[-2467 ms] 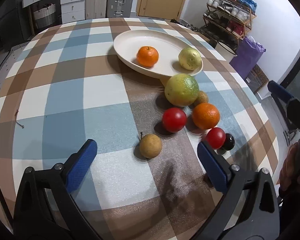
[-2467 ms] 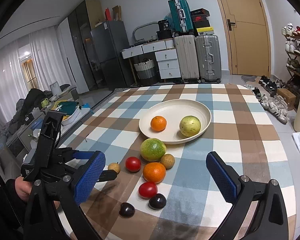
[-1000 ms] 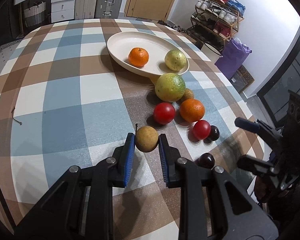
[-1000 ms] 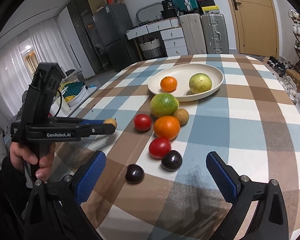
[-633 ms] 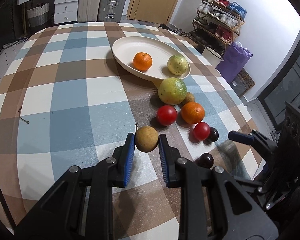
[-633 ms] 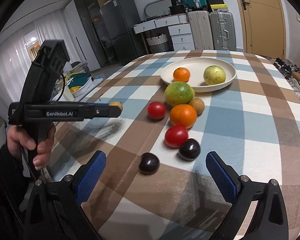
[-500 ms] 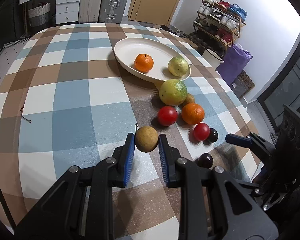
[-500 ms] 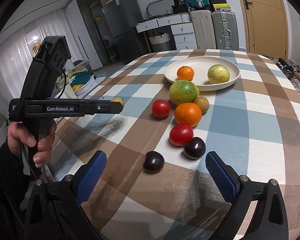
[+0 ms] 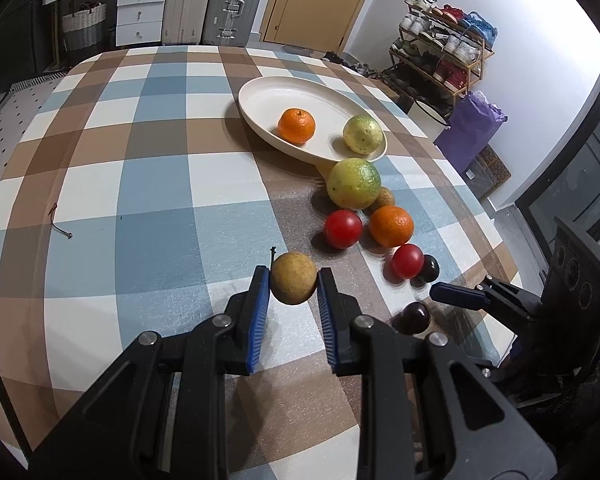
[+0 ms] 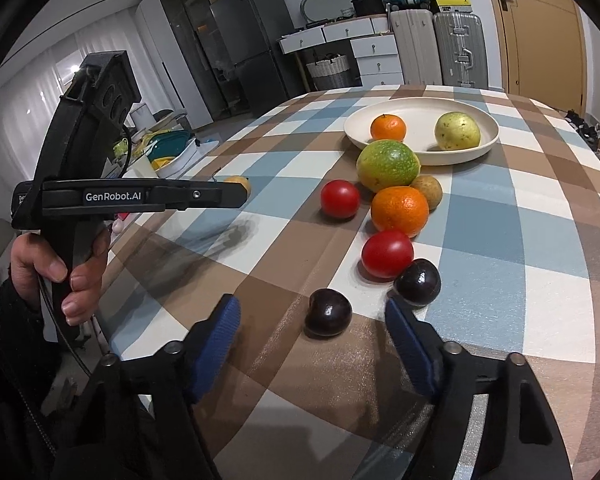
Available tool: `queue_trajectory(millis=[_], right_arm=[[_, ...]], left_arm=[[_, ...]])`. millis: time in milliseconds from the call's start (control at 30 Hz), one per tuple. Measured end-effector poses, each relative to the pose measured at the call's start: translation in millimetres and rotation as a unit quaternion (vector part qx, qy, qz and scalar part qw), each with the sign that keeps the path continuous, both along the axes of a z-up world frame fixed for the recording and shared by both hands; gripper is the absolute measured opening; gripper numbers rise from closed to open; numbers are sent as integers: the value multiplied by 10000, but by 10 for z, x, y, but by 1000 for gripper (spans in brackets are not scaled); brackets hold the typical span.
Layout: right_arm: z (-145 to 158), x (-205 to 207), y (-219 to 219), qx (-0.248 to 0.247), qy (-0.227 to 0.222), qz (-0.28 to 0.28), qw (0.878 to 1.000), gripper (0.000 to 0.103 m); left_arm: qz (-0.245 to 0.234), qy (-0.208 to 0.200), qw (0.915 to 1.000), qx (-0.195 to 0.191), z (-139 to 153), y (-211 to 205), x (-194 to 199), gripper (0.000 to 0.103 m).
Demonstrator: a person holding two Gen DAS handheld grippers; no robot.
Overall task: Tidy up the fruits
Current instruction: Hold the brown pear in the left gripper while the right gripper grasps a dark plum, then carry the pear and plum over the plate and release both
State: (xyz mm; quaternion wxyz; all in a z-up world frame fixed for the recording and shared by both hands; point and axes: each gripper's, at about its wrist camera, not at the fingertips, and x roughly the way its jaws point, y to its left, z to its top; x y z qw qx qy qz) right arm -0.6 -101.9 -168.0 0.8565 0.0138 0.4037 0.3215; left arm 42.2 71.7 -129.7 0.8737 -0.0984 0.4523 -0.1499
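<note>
Left tool (image 9: pixel 293 283) is clamped on the small brown pear (image 9: pixel 293 282), blue pads pressing both sides, stem up. From the right wrist view the pear (image 10: pixel 239 183) shows only as a sliver past the left tool's tip (image 10: pixel 236 194), lifted clear of the checked table (image 10: pixel 540 216), shadow underneath.

Right tool (image 10: pixel 312 320) is spread wide, holding nothing, low over the near table edge. A dark plum (image 10: pixel 328 312) sits between its fingers, touching neither. Second dark plum (image 10: pixel 418 282) is just beside the right finger, against a red tomato (image 10: pixel 387 253).

Rest of the loose fruit runs in a line toward the white plate (image 10: pixel 384 136): orange (image 10: pixel 399 211), second red tomato (image 10: pixel 339 199), another small brown fruit (image 10: pixel 428 191), then a big green-yellow citrus (image 10: pixel 387 165) right up against the plate rim.

On the plate: a mandarin (image 10: pixel 387 127) and a yellow-green fruit (image 10: pixel 457 131), apart from each other.
</note>
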Motion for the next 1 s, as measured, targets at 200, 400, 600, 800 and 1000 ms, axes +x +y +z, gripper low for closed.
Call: queue_trajectory(millis=[200, 400, 600, 800, 1000], right_arm=[[-47, 9, 72, -224, -36, 29, 9997, 54], [-117, 65, 91, -262, 74, 27, 9996, 24], [-63, 88, 33, 39, 47, 34, 10000, 24], [158, 173, 1, 179, -183, 36, 9997, 24], [399, 341, -85, 399, -361, 8, 9986, 24]], left_arm=[[49, 54, 9998, -206, 19, 72, 2, 21], [100, -37, 9999, -135, 107, 94, -1, 21], [158, -66, 9998, -111, 174, 110, 47, 21], [99, -138, 9998, -119, 264, 51, 145, 21], [-117, -198, 9997, -74, 372, -82, 319, 21]])
